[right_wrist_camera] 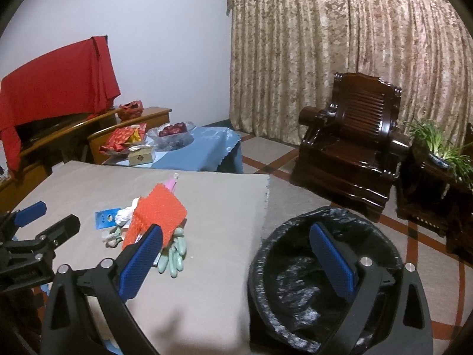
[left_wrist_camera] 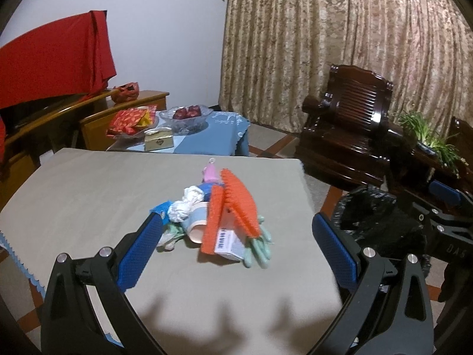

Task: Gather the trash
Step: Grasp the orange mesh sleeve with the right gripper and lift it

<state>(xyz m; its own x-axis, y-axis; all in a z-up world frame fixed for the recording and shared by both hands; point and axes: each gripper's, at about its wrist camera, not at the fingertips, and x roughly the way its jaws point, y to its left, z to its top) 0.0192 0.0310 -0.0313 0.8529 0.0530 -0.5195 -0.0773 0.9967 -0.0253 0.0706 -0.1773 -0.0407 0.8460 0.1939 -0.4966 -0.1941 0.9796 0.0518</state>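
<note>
A pile of trash lies on the grey table cloth (left_wrist_camera: 88, 195): orange mesh pieces (left_wrist_camera: 236, 204), crumpled white paper (left_wrist_camera: 184, 205), a paper cup (left_wrist_camera: 196, 222), a small barcoded box (left_wrist_camera: 229, 244), a pale green glove (left_wrist_camera: 258, 247), a blue card (left_wrist_camera: 159, 208) and a pink item (left_wrist_camera: 210, 173). My left gripper (left_wrist_camera: 239, 230) is open and empty, just short of the pile. My right gripper (right_wrist_camera: 236, 239) is open and empty, between the pile (right_wrist_camera: 156, 219) and the black-lined trash bin (right_wrist_camera: 295, 284). The bin also shows in the left wrist view (left_wrist_camera: 375, 219).
A dark wooden armchair (right_wrist_camera: 348, 145) and a side table with a plant (right_wrist_camera: 440, 148) stand to the right of the bin. A blue-covered low table (right_wrist_camera: 207, 148) with a fruit bowl (right_wrist_camera: 174, 133), and a wooden cabinet with red cloth (right_wrist_camera: 56, 82), stand behind the table.
</note>
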